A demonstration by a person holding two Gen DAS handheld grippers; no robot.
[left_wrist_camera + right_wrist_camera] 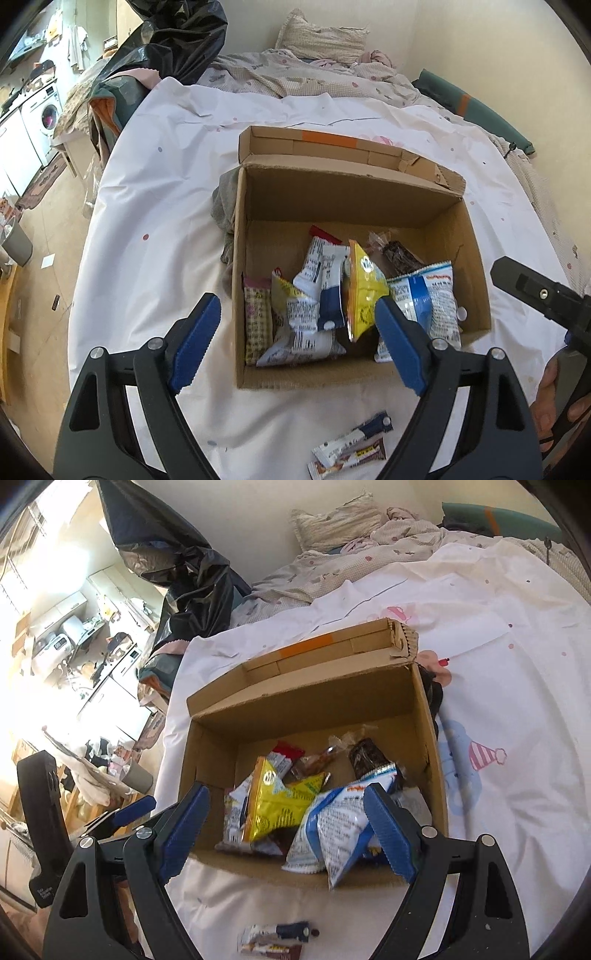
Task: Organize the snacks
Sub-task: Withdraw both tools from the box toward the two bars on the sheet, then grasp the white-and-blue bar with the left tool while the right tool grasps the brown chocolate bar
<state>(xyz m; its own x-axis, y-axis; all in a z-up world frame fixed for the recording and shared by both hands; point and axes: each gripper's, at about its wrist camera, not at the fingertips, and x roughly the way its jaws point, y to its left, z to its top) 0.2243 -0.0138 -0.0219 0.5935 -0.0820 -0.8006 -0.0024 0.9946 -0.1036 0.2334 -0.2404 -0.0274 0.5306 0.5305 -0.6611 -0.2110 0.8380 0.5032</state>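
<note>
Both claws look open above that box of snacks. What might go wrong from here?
1. Small snack bars lie outside the cardboard box on the white sheet; they could be overlooked.
2. The yellow packet stands on edge against other packets and may tip.
3. The box sits on soft, wrinkled bedding; a nudge from the open left gripper or right gripper might shift it.

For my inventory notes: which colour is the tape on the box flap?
Orange tape, clearest in left wrist view.

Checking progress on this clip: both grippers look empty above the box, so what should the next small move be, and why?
Probably lower the left gripper onto the two snack bars lying on the sheet outside the box; both grippers are open and empty, the other snacks already inside.
</note>
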